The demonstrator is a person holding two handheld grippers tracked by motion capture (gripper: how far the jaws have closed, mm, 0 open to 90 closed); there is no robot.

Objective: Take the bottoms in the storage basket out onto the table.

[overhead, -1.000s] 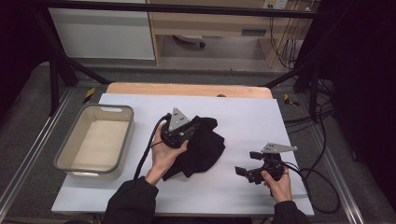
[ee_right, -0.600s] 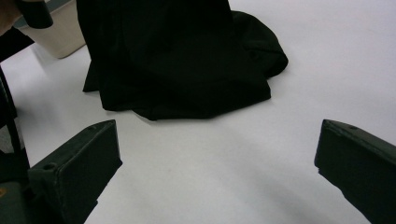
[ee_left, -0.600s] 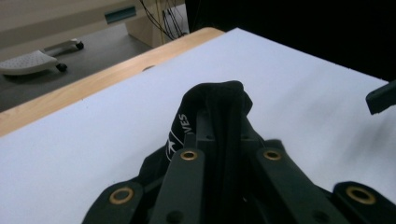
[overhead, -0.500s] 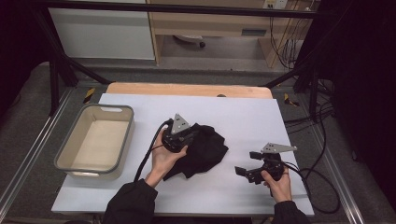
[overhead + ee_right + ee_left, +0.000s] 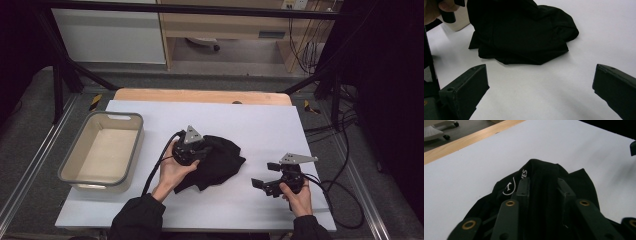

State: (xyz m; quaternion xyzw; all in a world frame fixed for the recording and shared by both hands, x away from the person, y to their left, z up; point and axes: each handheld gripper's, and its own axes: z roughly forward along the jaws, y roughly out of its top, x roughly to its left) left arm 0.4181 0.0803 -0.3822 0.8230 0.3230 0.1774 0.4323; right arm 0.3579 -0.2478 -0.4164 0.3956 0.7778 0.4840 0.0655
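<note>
White surface [image 5: 240, 210] under your hands, your right tongs [image 5: 261, 185] nearest, agape over bare top, your left tongs [image 5: 543, 188] just been opening, slack astride a fold of black garment [image 5: 220, 162] heaped mid-surface, grey tub [image 5: 82, 177] far left.

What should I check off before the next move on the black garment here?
1. Black garment lying on the white table: ok.
2. Left gripper over the garment, a fold between its jaws, which have just been opening: ok.
3. Pads pressing on the fold: cannot tell.
4. Right gripper open, apart from the cloth: ok.
5. Grey bin free of contents: ok.
</note>
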